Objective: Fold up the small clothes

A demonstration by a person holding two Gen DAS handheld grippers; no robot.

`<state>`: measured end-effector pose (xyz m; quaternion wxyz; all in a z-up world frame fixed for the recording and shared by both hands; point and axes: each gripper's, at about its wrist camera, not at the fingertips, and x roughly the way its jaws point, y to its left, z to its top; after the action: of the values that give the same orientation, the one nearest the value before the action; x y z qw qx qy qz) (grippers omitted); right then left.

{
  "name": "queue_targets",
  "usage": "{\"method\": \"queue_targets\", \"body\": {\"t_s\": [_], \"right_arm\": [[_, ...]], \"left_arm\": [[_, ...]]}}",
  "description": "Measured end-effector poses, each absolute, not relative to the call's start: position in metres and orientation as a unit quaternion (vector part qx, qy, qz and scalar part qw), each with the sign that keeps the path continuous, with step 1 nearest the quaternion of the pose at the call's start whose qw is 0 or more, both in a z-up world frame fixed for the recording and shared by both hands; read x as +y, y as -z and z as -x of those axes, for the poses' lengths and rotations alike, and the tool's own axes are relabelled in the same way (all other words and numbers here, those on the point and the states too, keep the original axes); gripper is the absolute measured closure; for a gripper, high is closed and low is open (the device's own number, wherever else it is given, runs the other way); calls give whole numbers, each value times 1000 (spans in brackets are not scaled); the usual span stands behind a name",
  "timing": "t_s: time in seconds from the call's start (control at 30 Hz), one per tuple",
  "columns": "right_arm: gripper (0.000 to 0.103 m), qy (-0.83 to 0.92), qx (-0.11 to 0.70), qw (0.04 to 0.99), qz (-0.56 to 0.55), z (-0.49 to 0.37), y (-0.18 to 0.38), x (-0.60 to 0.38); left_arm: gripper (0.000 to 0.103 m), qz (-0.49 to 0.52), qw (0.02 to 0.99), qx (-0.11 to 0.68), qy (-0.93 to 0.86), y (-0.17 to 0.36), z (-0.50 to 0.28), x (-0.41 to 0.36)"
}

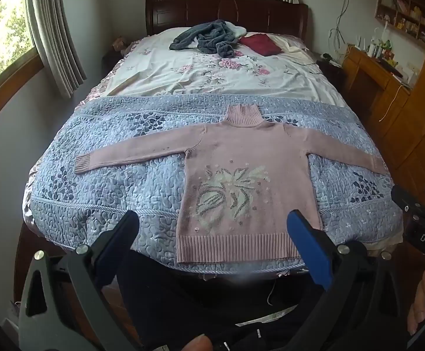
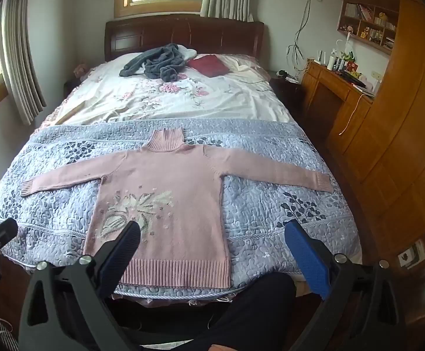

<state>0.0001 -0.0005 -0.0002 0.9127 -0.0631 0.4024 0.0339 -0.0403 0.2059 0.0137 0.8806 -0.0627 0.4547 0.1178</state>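
The left tool (image 1: pixel 212 228) and the right tool (image 2: pixel 212 239) are both wide open, holding nothing, touching nothing. The pink knitted sweater with a flower picture (image 1: pixel 241 172) lies flat, sleeves spread, at the near edge of the bed's blue quilt (image 1: pixel 110 181).

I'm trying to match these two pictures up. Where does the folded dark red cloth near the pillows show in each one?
Left wrist view: the folded dark red cloth lies at the far end of the bed, right of centre.
Right wrist view: the same cloth lies at the far end, close to centre.
Shared landmark: the crumpled grey garment lies just left of it in both.
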Motion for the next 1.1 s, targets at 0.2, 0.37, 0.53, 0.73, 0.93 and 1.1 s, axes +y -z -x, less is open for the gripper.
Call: {"method": "queue_targets", "body": {"t_s": [0.2, 0.37, 0.53, 0.73, 0.93, 1.1], "right_arm": [[4, -33, 406, 911, 66, -1, 0, 0], [4, -32, 406, 911, 67, -1, 0, 0], [4, -31, 405, 911, 67, -2, 0, 1], [4, -29, 401, 913, 70, -8, -1, 1], [4, -28, 399, 914, 69, -6, -6, 0], [4, -26, 399, 914, 68, -6, -9, -2]], "left_arm": [[3, 57, 881, 454, -123, -13, 41, 205], [3, 57, 880, 455, -122, -12, 40, 204], [3, 54, 881, 453, -122, -11, 38, 208], [3, 55, 882, 452, -121, -12, 37, 205], [3, 53, 883, 451, -118, -13, 36, 204], [3, 53, 883, 452, -117, -13, 35, 203]]}}
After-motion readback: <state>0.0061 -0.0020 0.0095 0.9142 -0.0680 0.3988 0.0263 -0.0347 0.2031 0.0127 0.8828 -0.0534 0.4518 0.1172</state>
